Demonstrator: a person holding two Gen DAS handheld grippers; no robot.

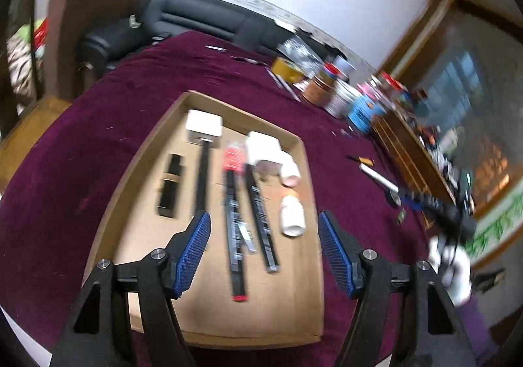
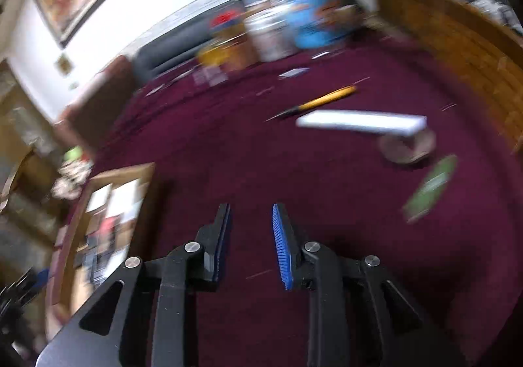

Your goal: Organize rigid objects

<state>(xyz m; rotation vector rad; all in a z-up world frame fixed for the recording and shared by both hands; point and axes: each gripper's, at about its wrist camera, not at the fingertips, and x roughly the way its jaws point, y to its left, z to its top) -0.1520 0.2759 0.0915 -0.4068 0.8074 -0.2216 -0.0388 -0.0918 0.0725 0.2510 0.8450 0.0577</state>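
Now both claws are released and empty: left claw (image 1: 264, 220) above the cardboard tray (image 1: 304, 171), right claw (image 2: 251, 213) facing the white box (image 2: 359, 121), probably next to collect.

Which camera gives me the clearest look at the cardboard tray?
The left wrist view: the cardboard tray fills the middle, its contents laid out in rows. The right wrist view catches only a blurred corner at the left edge.

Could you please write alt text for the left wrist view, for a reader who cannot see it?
The open left gripper, holding nothing, hovers over a shallow cardboard tray on a maroon cloth. The tray holds long black strips, white boxes and a small white bottle.
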